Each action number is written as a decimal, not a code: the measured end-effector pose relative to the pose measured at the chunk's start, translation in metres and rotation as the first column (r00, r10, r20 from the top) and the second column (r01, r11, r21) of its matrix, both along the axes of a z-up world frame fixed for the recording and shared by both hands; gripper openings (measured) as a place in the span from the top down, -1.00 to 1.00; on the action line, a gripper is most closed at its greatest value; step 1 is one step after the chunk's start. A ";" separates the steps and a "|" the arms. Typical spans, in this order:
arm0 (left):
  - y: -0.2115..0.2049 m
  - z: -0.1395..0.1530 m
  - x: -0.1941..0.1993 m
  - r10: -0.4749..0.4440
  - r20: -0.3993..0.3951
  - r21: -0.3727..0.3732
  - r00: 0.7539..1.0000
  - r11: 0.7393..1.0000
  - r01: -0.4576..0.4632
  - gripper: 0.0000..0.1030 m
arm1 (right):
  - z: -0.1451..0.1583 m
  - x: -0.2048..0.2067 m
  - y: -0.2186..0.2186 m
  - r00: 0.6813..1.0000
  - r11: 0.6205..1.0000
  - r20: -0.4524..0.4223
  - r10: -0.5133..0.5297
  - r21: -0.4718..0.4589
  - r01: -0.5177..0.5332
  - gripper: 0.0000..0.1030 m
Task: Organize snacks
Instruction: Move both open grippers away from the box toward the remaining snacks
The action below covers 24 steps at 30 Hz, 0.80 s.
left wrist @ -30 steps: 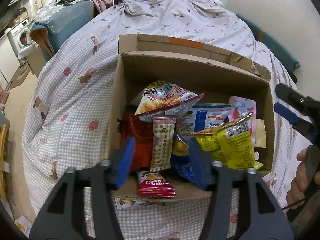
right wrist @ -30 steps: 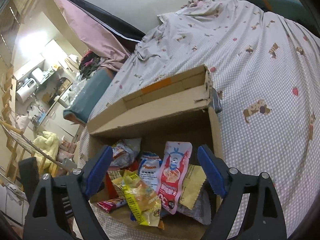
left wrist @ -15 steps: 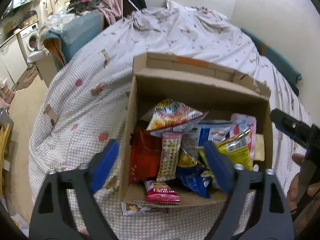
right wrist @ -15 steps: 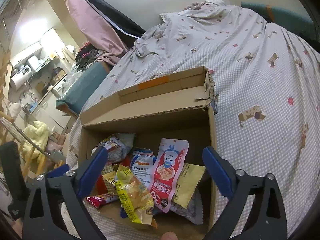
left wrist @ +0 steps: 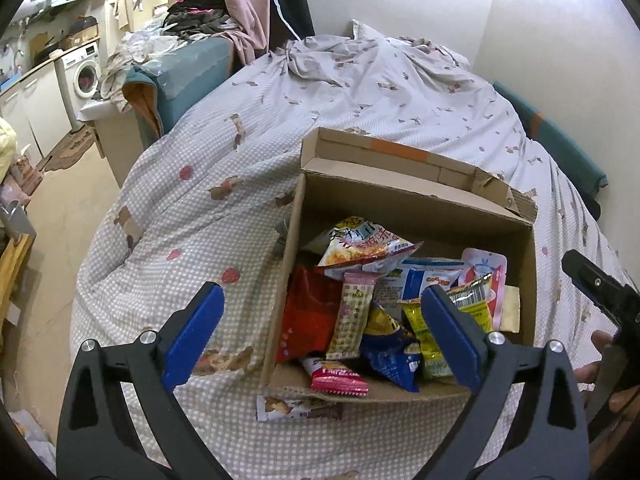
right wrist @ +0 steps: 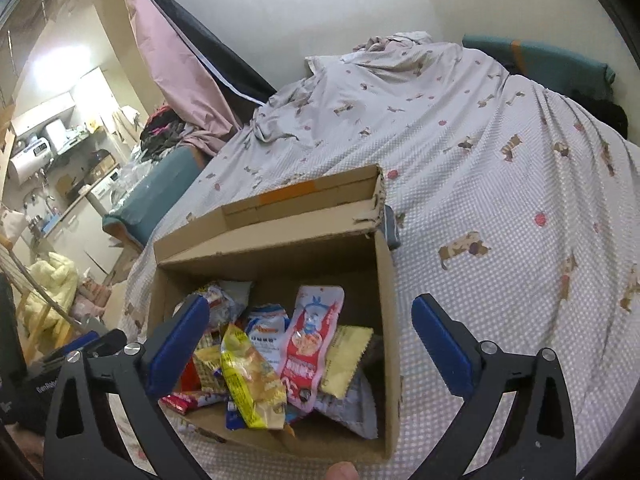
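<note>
An open cardboard box (left wrist: 416,196) sits on the bed, also in the right wrist view (right wrist: 384,280). It holds several snack packets: a red bag (left wrist: 308,316), a pink-topped bar (left wrist: 352,320), a yellow bag (left wrist: 468,312) (right wrist: 252,380), a blue bag (left wrist: 392,356), a pink pouch (right wrist: 312,344). A small red packet (left wrist: 338,376) lies on the front flap. My left gripper (left wrist: 320,332) is open and empty, above the box's near left side. My right gripper (right wrist: 310,356) is open and empty, above the box's near right side.
The bed has a checked cover (left wrist: 192,216) with rumpled bedding at the far end (left wrist: 360,56). Another packet (left wrist: 296,408) lies on the cover under the box's front flap. A teal cushion (left wrist: 184,76), laundry and a washing machine (left wrist: 84,76) stand left, beyond the bed.
My left gripper has opened wide and pulled up and back from the box. My right gripper has also drawn back a little and stayed open.
</note>
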<state>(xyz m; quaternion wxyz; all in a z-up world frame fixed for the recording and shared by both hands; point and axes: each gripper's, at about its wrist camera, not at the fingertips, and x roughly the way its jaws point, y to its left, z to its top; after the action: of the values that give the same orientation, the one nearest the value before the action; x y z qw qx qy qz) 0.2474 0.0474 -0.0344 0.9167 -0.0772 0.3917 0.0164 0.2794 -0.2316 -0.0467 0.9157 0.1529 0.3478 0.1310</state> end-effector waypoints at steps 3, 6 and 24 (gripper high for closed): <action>-0.001 0.005 -0.008 -0.012 0.014 0.021 1.000 1.000 0.011 -0.89 | 0.002 -0.008 -0.002 1.000 1.000 -0.007 -0.002 0.007 0.002 -1.00; -0.003 0.007 -0.016 -0.027 0.016 0.044 0.999 0.999 0.026 -0.89 | 0.006 -0.017 -0.001 1.000 1.000 -0.006 0.005 0.007 -0.005 -1.00; 0.054 -0.034 -0.065 0.144 -0.170 0.013 0.975 0.989 -0.144 -0.89 | -0.013 -0.089 -0.011 0.990 0.998 -0.139 0.028 0.056 -0.020 -1.00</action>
<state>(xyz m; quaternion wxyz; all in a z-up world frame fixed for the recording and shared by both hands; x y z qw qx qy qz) 0.1819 0.1014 -0.0684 0.8763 -0.1036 0.4619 0.0894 0.1901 -0.2430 -0.0593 0.8828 0.1824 0.4094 0.1404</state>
